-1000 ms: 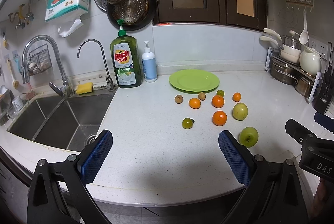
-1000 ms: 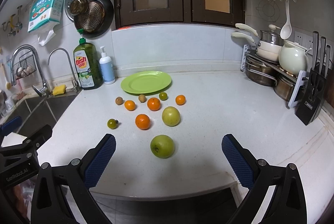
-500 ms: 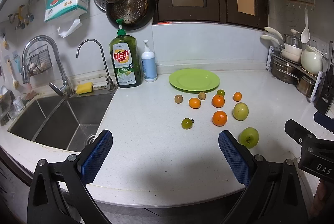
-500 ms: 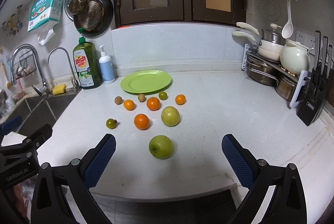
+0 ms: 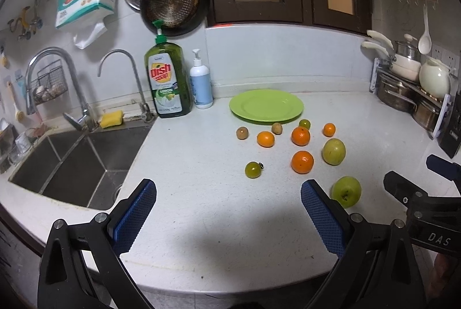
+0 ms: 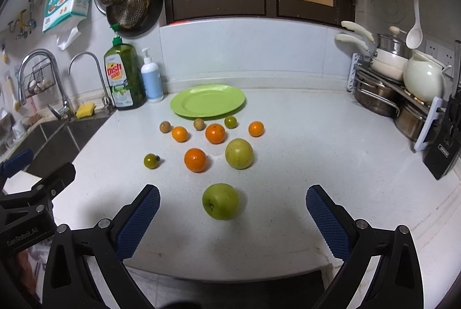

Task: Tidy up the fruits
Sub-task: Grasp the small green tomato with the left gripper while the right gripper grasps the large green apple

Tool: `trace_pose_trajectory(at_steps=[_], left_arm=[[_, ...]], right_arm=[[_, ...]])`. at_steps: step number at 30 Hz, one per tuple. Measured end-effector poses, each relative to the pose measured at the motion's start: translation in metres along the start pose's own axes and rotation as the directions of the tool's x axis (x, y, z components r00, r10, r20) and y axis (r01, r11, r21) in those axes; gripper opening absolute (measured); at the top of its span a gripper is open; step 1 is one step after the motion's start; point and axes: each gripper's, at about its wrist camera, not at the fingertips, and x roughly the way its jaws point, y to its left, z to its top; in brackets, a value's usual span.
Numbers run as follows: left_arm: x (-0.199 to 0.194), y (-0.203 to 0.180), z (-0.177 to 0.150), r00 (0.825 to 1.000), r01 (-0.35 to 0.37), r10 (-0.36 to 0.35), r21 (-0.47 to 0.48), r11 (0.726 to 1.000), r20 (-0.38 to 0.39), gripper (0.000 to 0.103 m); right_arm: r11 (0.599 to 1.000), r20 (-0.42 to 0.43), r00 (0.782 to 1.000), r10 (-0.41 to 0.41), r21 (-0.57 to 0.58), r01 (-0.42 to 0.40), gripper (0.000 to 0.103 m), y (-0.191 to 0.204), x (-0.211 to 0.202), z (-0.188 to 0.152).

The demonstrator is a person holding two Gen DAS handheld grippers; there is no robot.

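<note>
Grippers both spread wide and empty, we should centre the right gripper (image 6: 232, 209) around the nearest green apple (image 6: 220, 201) by the tabletop's front edge, squeezing gently.

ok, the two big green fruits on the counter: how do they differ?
The near green fruit is a brighter green; the far green fruit is duller and yellowish. The near one lies alone, centred ahead of the open right gripper; the far one sits beside an orange. Both are round, similar in size and off the plate.
</note>
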Motion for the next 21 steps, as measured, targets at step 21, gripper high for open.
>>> trace_pose_trajectory(at_steps=[21], left_arm=[[0.148, 0.004, 0.018, 0.944, 0.304, -0.261, 0.224, 0.926, -0.202, 0.072]], right_arm=[[0.967, -0.24, 0.961, -0.138, 0.177, 0.183, 0.085, 0.035, 0.093, -0.012]])
